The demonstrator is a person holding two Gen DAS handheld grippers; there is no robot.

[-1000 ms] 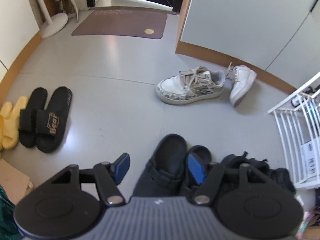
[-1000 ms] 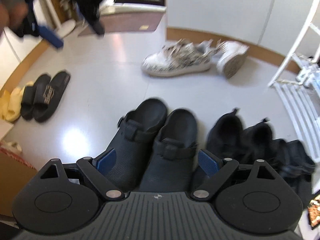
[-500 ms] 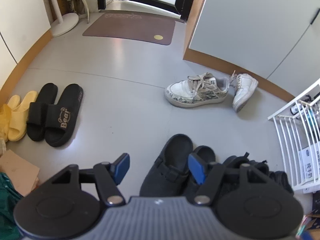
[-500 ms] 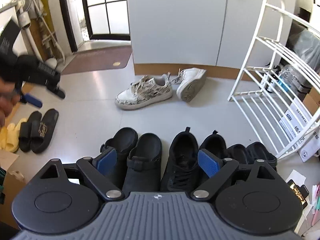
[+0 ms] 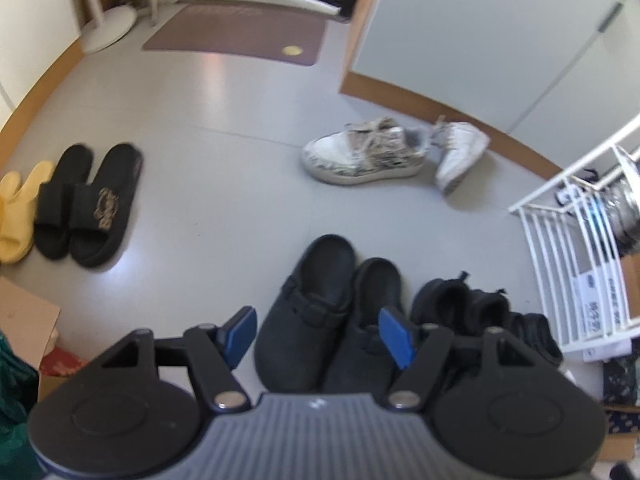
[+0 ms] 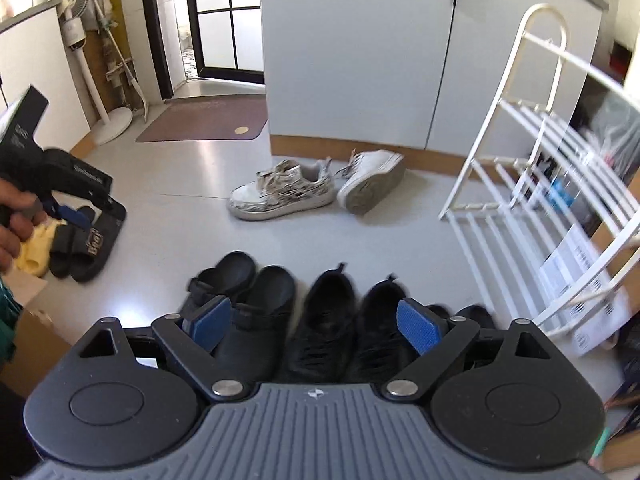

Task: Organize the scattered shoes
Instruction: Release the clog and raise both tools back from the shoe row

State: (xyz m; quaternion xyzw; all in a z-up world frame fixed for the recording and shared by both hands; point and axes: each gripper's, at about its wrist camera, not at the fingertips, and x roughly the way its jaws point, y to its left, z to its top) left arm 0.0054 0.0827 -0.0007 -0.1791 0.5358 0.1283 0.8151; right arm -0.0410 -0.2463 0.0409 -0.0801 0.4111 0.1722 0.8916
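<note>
Both grippers now sit higher and farther back from the shoes than a second ago, so more floor shows, and the left gripper (image 5: 318,334) has just been opening its jaws, with nothing between them. The right gripper (image 6: 316,322) is also spread wide and empty. Nearest, a row stands side by side on the grey floor (image 5: 224,184): a pair of black clogs (image 6: 244,304) on the left, then a pair of black sneakers (image 6: 352,312), then two more dark shoes (image 6: 460,314) half hidden behind the right blue pad. Farther off, near the wall, the scattered pair lies: a patterned white sneaker (image 6: 282,192) upright, and just to its right a white sneaker (image 6: 372,182) tipped on its side with its sole showing. At the far left, black slides (image 5: 90,204) rest beside yellow slides (image 5: 18,208). A white wire rack (image 6: 532,184) stands to the right. A brown doormat (image 6: 208,124) lies by the far door, a standing fan (image 6: 96,80) to its left. In the right wrist view, a person's hand (image 6: 16,216) holds the left gripper at the left edge.
</note>
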